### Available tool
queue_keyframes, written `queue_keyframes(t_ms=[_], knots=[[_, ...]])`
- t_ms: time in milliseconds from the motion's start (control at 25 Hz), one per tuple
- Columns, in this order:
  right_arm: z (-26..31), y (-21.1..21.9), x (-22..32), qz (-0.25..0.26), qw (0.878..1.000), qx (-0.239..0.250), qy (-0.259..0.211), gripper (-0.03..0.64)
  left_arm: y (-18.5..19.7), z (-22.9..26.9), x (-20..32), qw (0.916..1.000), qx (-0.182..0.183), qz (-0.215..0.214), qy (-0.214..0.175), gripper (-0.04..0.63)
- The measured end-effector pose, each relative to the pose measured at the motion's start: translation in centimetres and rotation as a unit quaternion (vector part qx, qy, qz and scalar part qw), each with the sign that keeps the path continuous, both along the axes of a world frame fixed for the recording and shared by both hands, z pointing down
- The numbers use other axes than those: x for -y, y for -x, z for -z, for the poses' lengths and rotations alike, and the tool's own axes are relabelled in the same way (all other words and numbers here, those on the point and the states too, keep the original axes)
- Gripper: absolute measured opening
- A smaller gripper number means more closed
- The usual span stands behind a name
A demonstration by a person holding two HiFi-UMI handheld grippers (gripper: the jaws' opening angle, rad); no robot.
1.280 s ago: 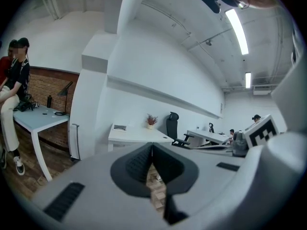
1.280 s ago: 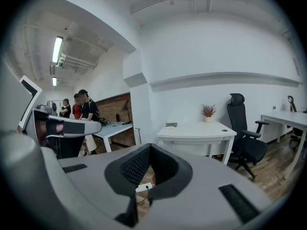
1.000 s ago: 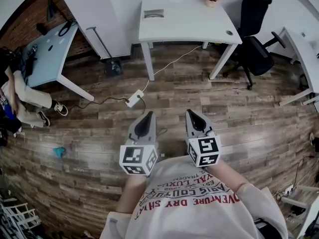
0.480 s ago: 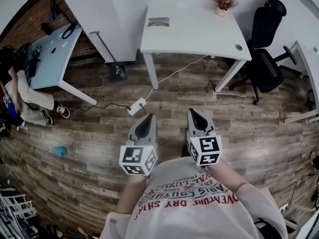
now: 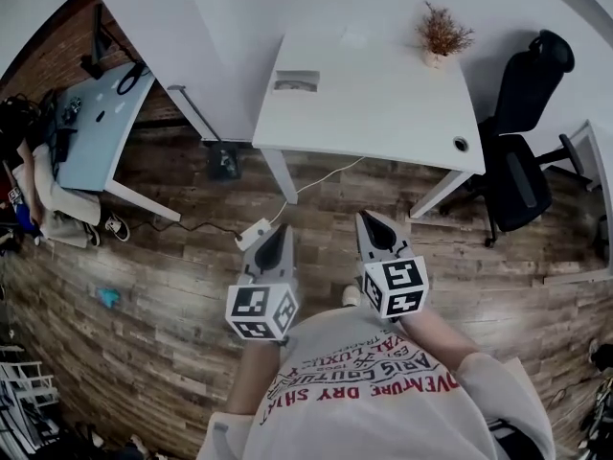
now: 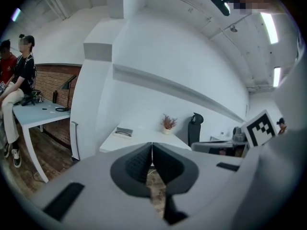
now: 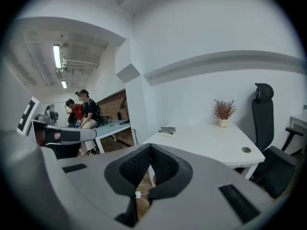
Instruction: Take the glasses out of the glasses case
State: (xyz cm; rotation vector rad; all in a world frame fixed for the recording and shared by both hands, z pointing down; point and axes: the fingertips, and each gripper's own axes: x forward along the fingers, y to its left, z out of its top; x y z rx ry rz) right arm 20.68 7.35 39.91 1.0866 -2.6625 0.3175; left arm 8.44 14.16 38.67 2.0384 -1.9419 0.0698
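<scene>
head view / left gripper (image 5: 280,233): held low in front of the person's chest, above the wood floor (image 5: 163,286), jaws pointing far, toward the white table (image 5: 374,103)
head view / right gripper (image 5: 369,226): just beside the left one, same height, same heading
head view / glasses case (image 5: 295,82): flat on the far-left part of the table, well apart from both grippers; open or closed, can't tell
head view / table, other: potted plant (image 5: 442,36) at the far-right end
head view / surroundings: black office chair (image 5: 522,161) right of the table; power strip (image 5: 252,234) on the floor near the table's left leg; side table (image 5: 96,127) far left
left gripper view / jaws: pressed together along the full pad line, nothing between them
left gripper view / beyond jaws: glasses case on the left end of the table, plant right of it, chair further right; seated people (image 6: 21,75) on the side table at left
right gripper view / jaws: closed, pads meeting, nothing held
right gripper view / beyond jaws: glasses case left of the plant on the table, not touched; chair at right
</scene>
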Motion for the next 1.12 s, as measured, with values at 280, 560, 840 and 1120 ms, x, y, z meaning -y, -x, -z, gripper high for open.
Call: queue_keyframes(t_ms=[280, 560, 840, 1120], knots=[[-1.2, -1.9, 7.8, 0.015, 0.999, -0.004, 0.029, 0.012, -0.6, -1.0, 6.4, 0.9995, -0.005, 0.019, 0.025, 0.008], [-3.3, -0.9, 12.0, 0.013, 0.998, -0.007, 0.055, 0.012, 1.4, -2.0, 10.6, 0.9989, -0.005, 0.028, 0.038, 0.008], [-3.9, 1.5, 17.9, -0.016, 0.998, -0.007, 0.062, 0.012, 4.3, -2.7, 17.9, 0.9994, -0.004, -0.007, 0.032, 0.008], [-4.0, 8.3, 25.4, -0.052, 0.996, -0.014, 0.073, 0.012, 12.0, -2.1, 27.0, 0.9983, -0.006, -0.049, 0.032, 0.008]])
